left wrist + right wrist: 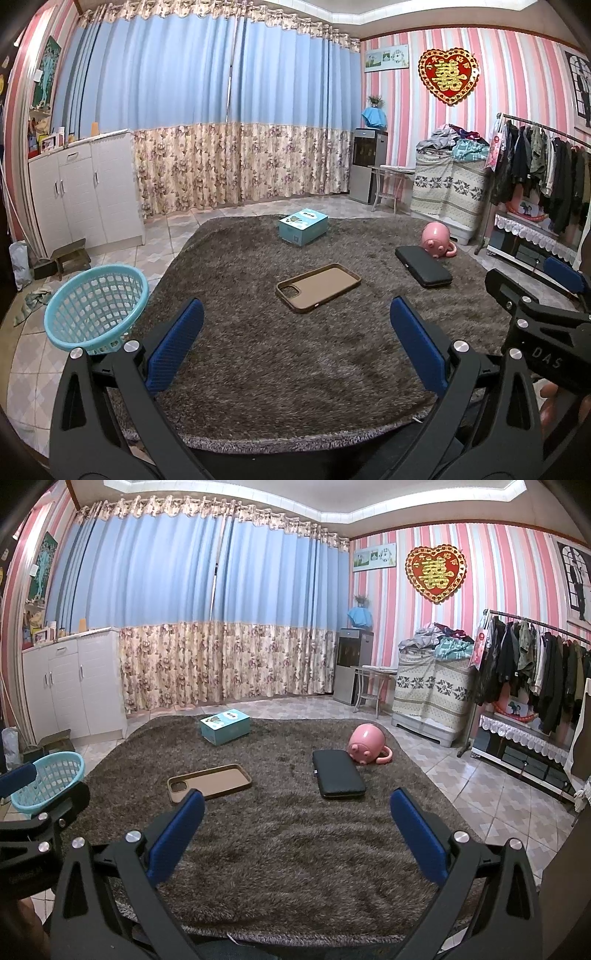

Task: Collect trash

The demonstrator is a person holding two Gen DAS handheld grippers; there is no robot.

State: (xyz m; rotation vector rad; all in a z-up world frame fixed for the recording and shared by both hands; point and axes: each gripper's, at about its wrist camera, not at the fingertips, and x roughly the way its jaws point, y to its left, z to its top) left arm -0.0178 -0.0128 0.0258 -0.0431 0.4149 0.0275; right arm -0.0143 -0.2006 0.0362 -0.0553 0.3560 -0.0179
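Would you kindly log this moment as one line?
left gripper: open, empty | right gripper: open, empty | phone case, black case: on rug | basket: empty

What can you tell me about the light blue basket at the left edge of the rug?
The basket is light blue plastic as it looks, round, with a smooth rim and lattice walls full of small holes. It is tipped, its opening facing up and toward the rug. Nothing shows inside it. It sits at the rug's left edge, partly over the tiled floor. In the right wrist view it appears small at far left. Neither gripper touches it.
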